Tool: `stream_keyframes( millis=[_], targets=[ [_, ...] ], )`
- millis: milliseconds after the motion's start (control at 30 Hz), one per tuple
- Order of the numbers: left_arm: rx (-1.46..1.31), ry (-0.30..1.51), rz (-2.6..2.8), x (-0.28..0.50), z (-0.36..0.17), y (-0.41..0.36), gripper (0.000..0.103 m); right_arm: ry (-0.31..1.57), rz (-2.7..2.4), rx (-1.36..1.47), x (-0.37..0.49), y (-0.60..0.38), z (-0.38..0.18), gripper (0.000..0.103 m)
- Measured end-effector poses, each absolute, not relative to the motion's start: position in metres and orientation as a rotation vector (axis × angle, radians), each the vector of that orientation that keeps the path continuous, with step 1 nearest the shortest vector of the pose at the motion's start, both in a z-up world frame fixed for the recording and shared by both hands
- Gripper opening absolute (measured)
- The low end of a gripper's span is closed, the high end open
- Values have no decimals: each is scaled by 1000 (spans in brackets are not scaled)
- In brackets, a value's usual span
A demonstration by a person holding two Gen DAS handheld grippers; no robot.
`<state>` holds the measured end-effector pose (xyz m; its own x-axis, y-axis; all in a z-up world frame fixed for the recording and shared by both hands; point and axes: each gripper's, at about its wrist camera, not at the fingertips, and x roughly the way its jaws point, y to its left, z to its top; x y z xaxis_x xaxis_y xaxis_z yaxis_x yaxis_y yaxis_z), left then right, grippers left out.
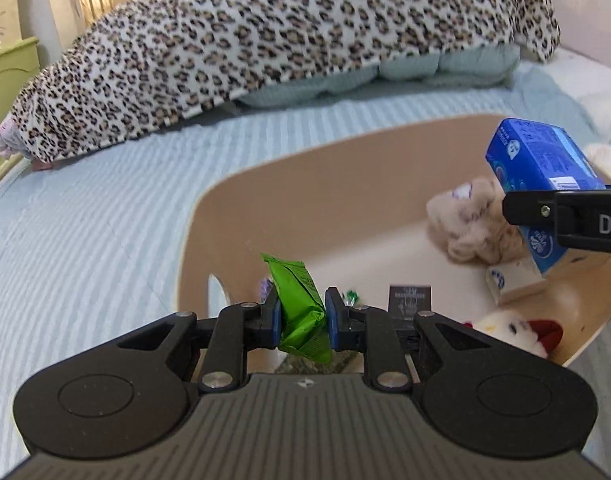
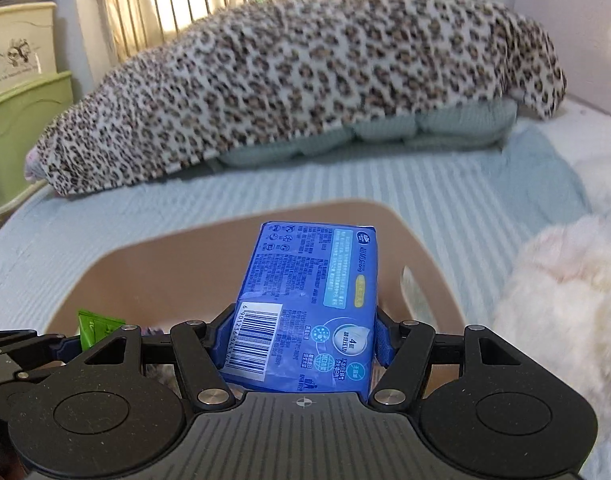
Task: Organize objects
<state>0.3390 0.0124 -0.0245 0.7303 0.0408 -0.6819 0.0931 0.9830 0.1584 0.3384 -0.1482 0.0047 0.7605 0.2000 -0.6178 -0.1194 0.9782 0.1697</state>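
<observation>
My left gripper (image 1: 303,318) is shut on a green snack packet (image 1: 301,312) and holds it over the near left part of a beige plastic bin (image 1: 305,184). My right gripper (image 2: 301,332) is shut on a blue tissue pack (image 2: 309,300) and holds it above the same bin (image 2: 153,248). In the left wrist view the tissue pack (image 1: 541,160) and a right finger (image 1: 565,216) hang over the bin's right side. The green packet (image 2: 97,328) shows at the lower left of the right wrist view.
Inside the bin lie a beige plush toy (image 1: 473,220), a white and red plush (image 1: 513,332), a small white carton (image 1: 513,284) and a dark packet (image 1: 409,300). The bin sits on a blue striped bedspread (image 1: 105,220). A leopard-print blanket (image 1: 265,40) lies behind. A white furry item (image 2: 565,300) lies at right.
</observation>
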Motion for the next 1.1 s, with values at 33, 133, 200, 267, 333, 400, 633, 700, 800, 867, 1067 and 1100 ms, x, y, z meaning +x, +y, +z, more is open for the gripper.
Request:
stream_keyframes(
  millis=[33, 133, 200, 267, 333, 400, 633, 700, 800, 867, 1067, 1100],
  targets=[
    [189, 762, -36, 339, -25, 12, 24, 691, 173, 118, 338, -148, 1, 63],
    [168, 768, -34, 338, -22, 13, 27, 710, 183, 99, 336, -143, 0, 67],
    [159, 770, -33, 334, -17, 12, 54, 698, 187, 100, 330, -143, 5, 76],
    [146, 746, -4, 327, -7, 12, 84, 663, 190, 83, 319, -145, 16, 82],
    [122, 720, 14, 318, 2, 14, 90, 635, 192, 62, 308, -146, 28, 89],
    [91, 727, 7, 312, 10, 16, 90, 613, 200, 47, 296, -149, 39, 94],
    [87, 718, 13, 279, 33, 13, 91, 607, 216, 60, 255, -159, 70, 101],
    [84, 717, 10, 269, 39, 13, 91, 602, 212, 50, 244, -159, 75, 101],
    [78, 709, 14, 251, 47, 14, 91, 611, 215, 52, 226, -161, 80, 101],
    [82, 705, 14, 238, 52, 13, 91, 614, 222, 58, 214, -163, 84, 101],
    [76, 704, 18, 198, 61, 13, 91, 614, 226, 34, 178, -165, 91, 102],
    [77, 700, 23, 191, 62, 12, 91, 618, 230, 30, 173, -165, 91, 102]
  ],
)
